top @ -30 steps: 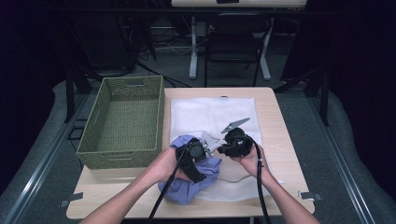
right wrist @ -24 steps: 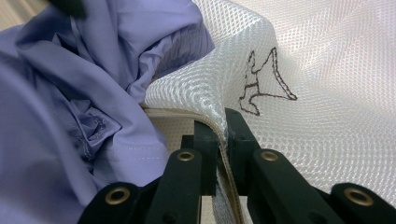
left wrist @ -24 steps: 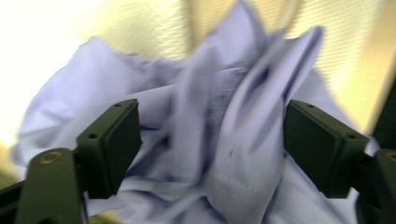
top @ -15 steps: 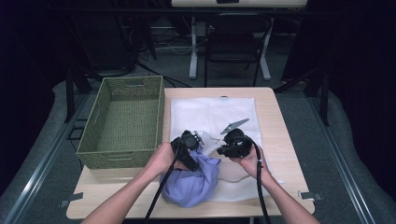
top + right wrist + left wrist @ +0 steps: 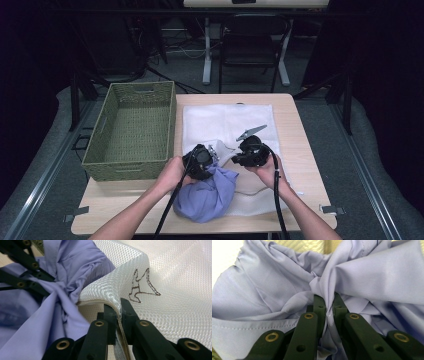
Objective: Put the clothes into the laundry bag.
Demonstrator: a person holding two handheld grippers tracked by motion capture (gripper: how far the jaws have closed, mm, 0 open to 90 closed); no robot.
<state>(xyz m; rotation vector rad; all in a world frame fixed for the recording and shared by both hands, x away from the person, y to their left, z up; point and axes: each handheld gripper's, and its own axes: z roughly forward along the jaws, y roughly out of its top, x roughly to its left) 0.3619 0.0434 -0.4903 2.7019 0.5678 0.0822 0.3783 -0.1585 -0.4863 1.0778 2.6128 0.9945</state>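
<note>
Both tongs clamped: left tongs [image 5: 327, 305] pinch smooth lilac cloth [image 5: 372, 277], right tongs [image 5: 118, 312] white mesh bag [image 5: 175, 270].

The cloth [image 5: 367, 277] pinched in the left tongs [image 5: 327, 307] is a plain pale lavender-blue, with matching stitching along its hem. The sheet [image 5: 175, 270] clamped in the right tongs [image 5: 118, 310] is white with a fine honeycomb mesh pattern, a cream edge band and a small dark-brown drawn mark just beyond the tips. Both tongs are black with brass-coloured rivets. Left of the left tongs stands an olive-green woven basket [image 5: 131, 131]. The bench [image 5: 295, 120] is light tan wood.
</note>
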